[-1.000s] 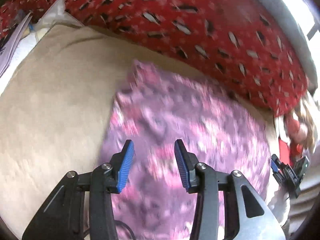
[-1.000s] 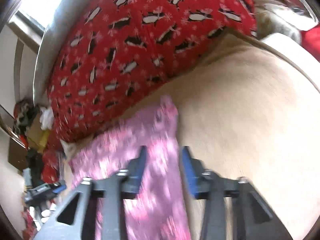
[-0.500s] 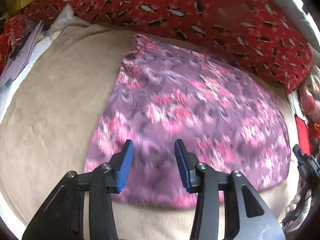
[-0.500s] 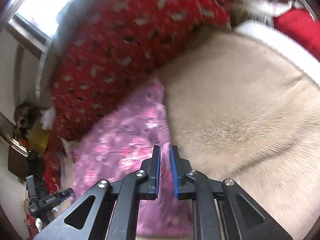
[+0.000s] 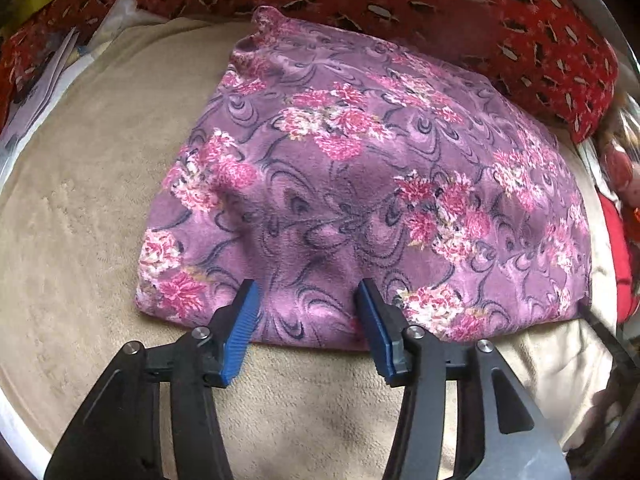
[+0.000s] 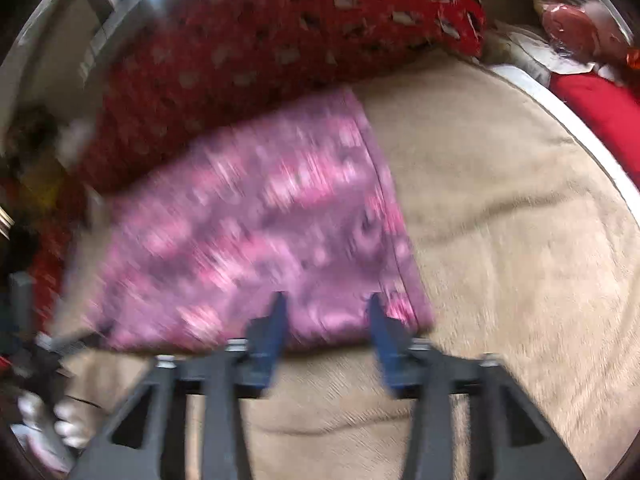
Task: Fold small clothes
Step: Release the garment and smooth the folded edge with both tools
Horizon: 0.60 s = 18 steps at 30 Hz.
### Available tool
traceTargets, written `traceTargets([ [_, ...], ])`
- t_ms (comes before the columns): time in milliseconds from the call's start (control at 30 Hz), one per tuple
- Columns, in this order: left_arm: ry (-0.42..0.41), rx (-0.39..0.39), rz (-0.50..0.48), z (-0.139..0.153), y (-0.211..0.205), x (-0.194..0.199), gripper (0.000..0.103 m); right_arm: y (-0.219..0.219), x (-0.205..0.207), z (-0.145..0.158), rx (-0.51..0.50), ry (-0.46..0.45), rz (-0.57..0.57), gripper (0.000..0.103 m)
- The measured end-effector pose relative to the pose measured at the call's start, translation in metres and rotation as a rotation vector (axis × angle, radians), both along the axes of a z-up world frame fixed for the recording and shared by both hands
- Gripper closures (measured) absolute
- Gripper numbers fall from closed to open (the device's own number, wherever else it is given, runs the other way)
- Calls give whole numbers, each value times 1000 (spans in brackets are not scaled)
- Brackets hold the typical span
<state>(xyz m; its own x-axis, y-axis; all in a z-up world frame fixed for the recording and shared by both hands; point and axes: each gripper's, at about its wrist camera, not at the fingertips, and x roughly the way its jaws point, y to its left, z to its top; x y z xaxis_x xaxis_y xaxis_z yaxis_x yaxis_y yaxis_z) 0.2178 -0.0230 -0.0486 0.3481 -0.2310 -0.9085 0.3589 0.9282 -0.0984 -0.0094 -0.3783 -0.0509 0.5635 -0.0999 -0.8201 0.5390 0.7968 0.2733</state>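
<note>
I have the purple floral garment point(image 5: 360, 184) lying flat on the beige plush blanket point(image 5: 80, 208), folded into a rough trapezoid with its narrow end up against the red penguin-print pillow point(image 5: 460, 12) at the back. My left gripper point(image 5: 306, 292) hangs over the near edge of the garment, its blue pads point(image 5: 242, 320) apart, and its jaws have just been opening; cloth shows in the gap between them, but the pads do not press on it. From the right wrist view, which is smeared with motion blur, I see the same garment point(image 6: 248, 240) from its other side, its hemmed right edge running down toward my right gripper point(image 6: 326, 304). That gripper's jaws have just been opening as well, and they stand spread over the near right corner of the garment with nothing clamped. The beige blanket point(image 6: 500, 240) stretches wide to the right of it, with the red pillow point(image 6: 280, 40) behind. At the far left of that view I can make out the left gripper point(image 6: 52, 346) as a dark blurred shape near the garment's other corner. A stack of papers point(image 5: 36, 76) lies at the blanket's far left edge in the left wrist view.
</note>
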Motion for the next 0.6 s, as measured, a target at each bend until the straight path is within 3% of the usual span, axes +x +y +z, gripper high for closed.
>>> traceTargets([
  [33,-3,3,-9,-1,-1,1,52,2,0,-14,-7,71,8,51],
  [133,-3,-7,-29,0,0,-2,51,15,8,-16,-119,105,8,48],
  [367,19,-62,-41,-1,7,-3,47,12,33,-13,-109,210,-45,44],
  [600,12,-47,-35,-2,4,-3,45,12,8,-19,-62,112,-112,36],
])
